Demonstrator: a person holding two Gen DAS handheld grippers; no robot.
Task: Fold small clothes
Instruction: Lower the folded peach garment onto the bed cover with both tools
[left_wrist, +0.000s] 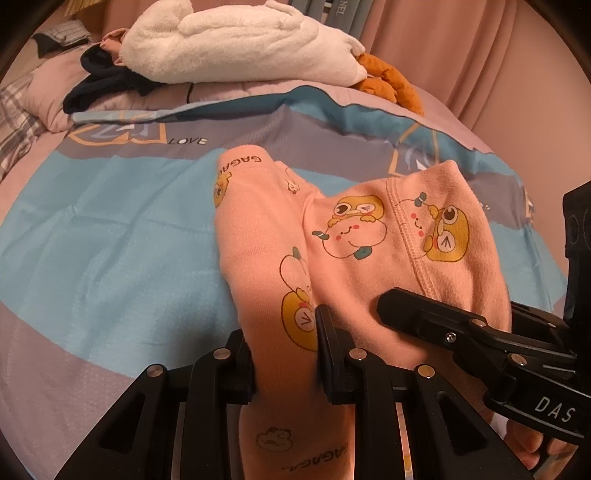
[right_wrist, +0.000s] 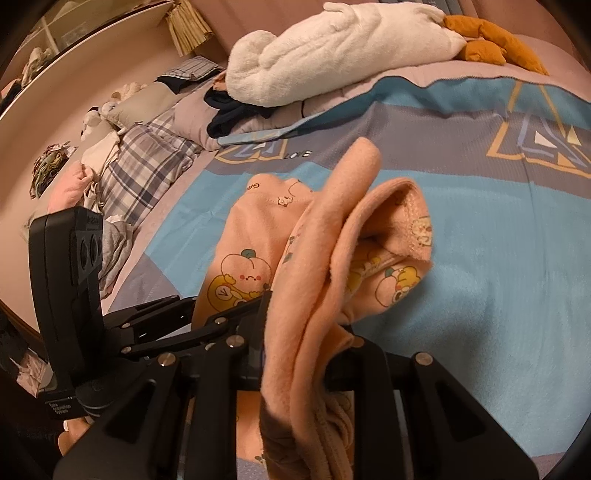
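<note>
A small pink garment (left_wrist: 362, 251) printed with yellow cartoon animals lies partly folded on the blue and grey bedspread (left_wrist: 110, 229). My left gripper (left_wrist: 284, 354) is shut on a strip of its pink fabric at the near edge. My right gripper (right_wrist: 303, 354) is shut on a bunched fold of the same garment (right_wrist: 332, 258), lifted above the bedspread (right_wrist: 480, 258). The right gripper also shows in the left wrist view (left_wrist: 461, 328), close to the right of the left one. The left gripper shows in the right wrist view (right_wrist: 177, 325), to the left.
A white plush toy (left_wrist: 236, 40) with orange feet (left_wrist: 391, 81) lies at the far edge of the bed, with dark clothing (left_wrist: 103, 81) beside it. A plaid pillow (right_wrist: 144, 166) and piled clothes lie at the left. A pink curtain (left_wrist: 480, 55) hangs behind.
</note>
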